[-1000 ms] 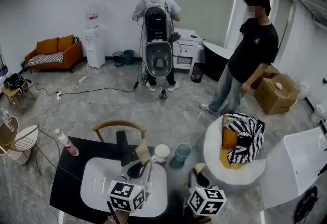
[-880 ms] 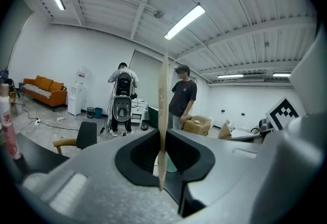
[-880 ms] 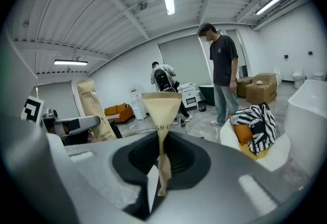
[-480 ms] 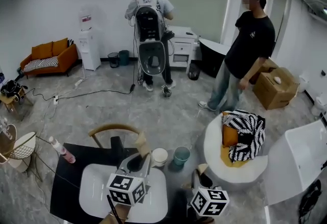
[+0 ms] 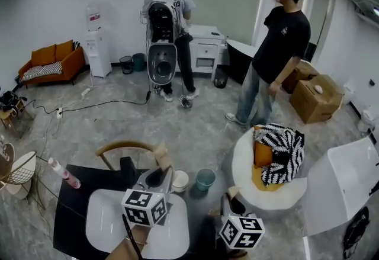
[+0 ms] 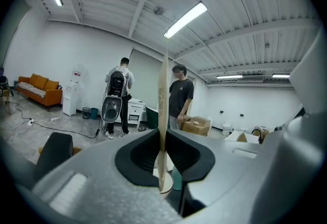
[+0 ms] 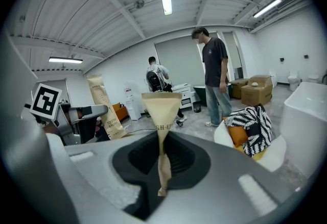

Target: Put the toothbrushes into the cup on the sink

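My left gripper (image 5: 159, 177) is shut on a tan paper-wrapped toothbrush (image 5: 163, 160) that stands upright above the far edge of the white sink (image 5: 109, 223). In the left gripper view that packet (image 6: 163, 100) shows edge-on, pinched between the jaws of the left gripper (image 6: 163, 139). A white cup (image 5: 179, 181) and a teal cup (image 5: 205, 179) stand just beyond it on the black counter (image 5: 71, 205). My right gripper (image 5: 230, 201) is shut on a second paper-wrapped toothbrush (image 7: 162, 116), held right of the cups.
A pink bottle (image 5: 64, 173) stands at the counter's left end. A wooden chair (image 5: 127, 147) sits behind the counter, and a white round seat with striped cloth (image 5: 278, 161) is to the right. Two people (image 5: 272, 45) stand further back.
Both grippers keep their packets. The head view has drifted, so the sink and cups sit slightly more to the left, and the two people have shifted left.
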Demonstrator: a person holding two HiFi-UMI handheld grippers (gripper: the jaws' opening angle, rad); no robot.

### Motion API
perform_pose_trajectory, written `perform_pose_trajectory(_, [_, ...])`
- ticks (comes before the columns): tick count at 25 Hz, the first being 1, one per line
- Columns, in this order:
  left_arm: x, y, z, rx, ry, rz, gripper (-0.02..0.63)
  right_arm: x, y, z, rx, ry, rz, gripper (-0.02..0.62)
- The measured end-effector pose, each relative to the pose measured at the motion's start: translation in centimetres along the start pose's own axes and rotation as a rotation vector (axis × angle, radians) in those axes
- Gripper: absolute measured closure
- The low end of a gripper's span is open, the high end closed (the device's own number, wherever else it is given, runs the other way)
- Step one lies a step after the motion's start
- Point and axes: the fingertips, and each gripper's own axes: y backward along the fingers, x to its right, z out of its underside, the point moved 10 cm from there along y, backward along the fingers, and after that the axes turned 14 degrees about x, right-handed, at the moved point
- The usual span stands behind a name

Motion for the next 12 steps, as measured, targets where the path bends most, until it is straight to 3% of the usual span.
perform_pose_trajectory(12, [0.1,-2.5,2.3,-0.035,0.0,0.026,0.566,0.6,0.0,0.6,-0.006,0.005,0.007,0.563])
